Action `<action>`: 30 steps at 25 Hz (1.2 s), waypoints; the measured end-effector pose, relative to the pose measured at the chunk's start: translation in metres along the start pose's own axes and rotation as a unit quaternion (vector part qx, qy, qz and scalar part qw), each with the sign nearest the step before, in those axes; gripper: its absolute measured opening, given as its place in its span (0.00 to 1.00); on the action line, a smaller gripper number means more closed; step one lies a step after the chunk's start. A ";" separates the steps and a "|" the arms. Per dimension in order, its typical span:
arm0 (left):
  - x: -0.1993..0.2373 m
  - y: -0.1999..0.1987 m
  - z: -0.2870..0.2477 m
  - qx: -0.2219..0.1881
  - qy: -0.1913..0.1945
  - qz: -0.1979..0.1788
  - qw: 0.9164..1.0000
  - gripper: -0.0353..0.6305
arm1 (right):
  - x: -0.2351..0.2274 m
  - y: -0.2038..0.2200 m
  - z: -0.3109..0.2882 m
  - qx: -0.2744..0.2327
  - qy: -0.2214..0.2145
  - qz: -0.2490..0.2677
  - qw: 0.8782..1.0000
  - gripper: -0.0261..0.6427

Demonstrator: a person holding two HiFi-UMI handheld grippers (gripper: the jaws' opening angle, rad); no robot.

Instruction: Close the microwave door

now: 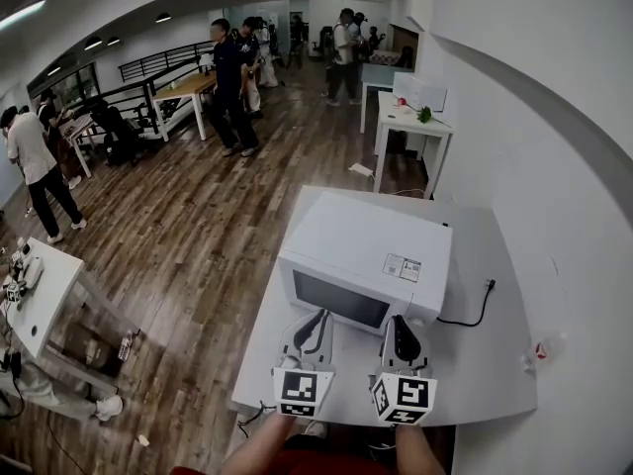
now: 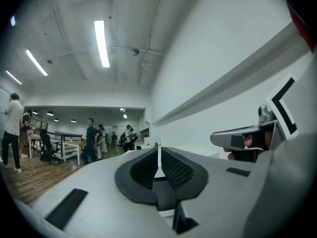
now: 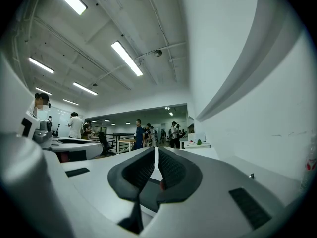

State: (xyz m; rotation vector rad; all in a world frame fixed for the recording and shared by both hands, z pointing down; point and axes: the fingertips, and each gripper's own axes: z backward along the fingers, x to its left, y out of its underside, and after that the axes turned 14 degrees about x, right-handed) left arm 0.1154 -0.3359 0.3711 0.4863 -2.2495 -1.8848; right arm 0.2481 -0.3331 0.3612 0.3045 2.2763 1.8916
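A white microwave (image 1: 368, 253) stands on a white table (image 1: 495, 369), its dark-windowed door (image 1: 339, 300) lying flush with the front. Both grippers hover side by side just in front of the door, pointing level at it. In the head view my left gripper (image 1: 316, 318) is at the window's lower middle and my right gripper (image 1: 400, 325) is below the control end. In the left gripper view the left gripper (image 2: 158, 163) has its pads together with nothing between them. The right gripper (image 3: 156, 165) looks the same in its own view.
A black power cord (image 1: 465, 319) runs from the microwave across the table toward the white wall at the right. Another white table (image 1: 45, 295) stands at the left over the wooden floor. Several people (image 1: 232, 77) stand far back by desks (image 1: 410, 122).
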 end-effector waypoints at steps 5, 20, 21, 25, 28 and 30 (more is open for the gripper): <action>0.008 -0.011 0.010 -0.010 -0.006 0.002 1.000 0.09 | 0.008 -0.011 0.005 -0.007 -0.005 0.008 1.000 0.11; 0.029 -0.015 0.010 -0.021 -0.019 0.000 1.000 0.09 | 0.021 -0.019 -0.009 -0.014 -0.012 0.026 0.999 0.10; 0.030 -0.014 0.008 -0.021 -0.020 0.001 1.000 0.09 | 0.021 -0.018 -0.010 -0.014 -0.013 0.028 0.999 0.10; 0.031 -0.012 0.001 -0.024 -0.019 0.005 1.000 0.09 | 0.016 -0.018 -0.014 -0.014 -0.011 0.032 0.999 0.11; 0.031 -0.014 -0.002 -0.026 -0.019 0.006 0.999 0.09 | 0.012 -0.020 -0.016 -0.015 -0.008 0.032 0.999 0.11; 0.031 -0.016 -0.004 -0.028 -0.018 0.005 0.999 0.09 | 0.010 -0.022 -0.018 -0.015 -0.007 0.031 0.999 0.10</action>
